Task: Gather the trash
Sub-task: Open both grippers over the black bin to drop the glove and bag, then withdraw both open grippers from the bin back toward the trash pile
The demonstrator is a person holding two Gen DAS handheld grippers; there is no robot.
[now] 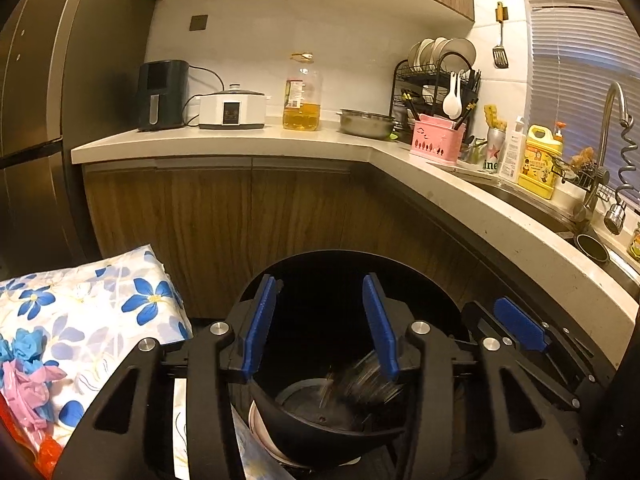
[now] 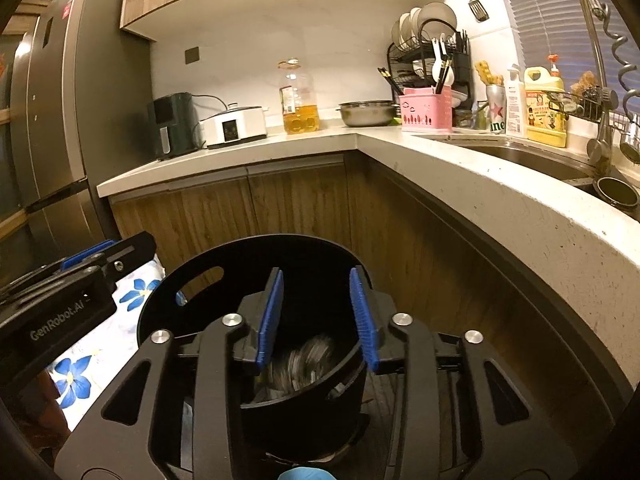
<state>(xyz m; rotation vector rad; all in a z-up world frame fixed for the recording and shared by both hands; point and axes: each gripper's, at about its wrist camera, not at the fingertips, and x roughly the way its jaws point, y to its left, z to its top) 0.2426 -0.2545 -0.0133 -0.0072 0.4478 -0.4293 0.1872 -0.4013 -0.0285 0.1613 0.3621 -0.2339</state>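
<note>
I am hovering both grippers over the black bin (image 1: 320, 360) at lower centre. Left gripper (image 1: 322, 332) and right gripper (image 2: 318, 320) are gaping open, empty. A blurred clear plastic piece (image 2: 304, 364) is lying inside the bin. Judging partly done: crumpled scraps (image 1: 28, 376) on the flowered cloth (image 1: 100, 304), lower left, are remaining.

Warm-lit kitchen corner; pale countertop (image 2: 248, 148); wood-grain cabinets (image 2: 280, 200); steel fridge (image 2: 52, 112); window blinds (image 1: 576, 40)

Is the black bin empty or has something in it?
Not empty: the black trash bin holds a blurred clear plastic item at its bottom, seen in both wrist views; what it is, cannot tell.
</note>
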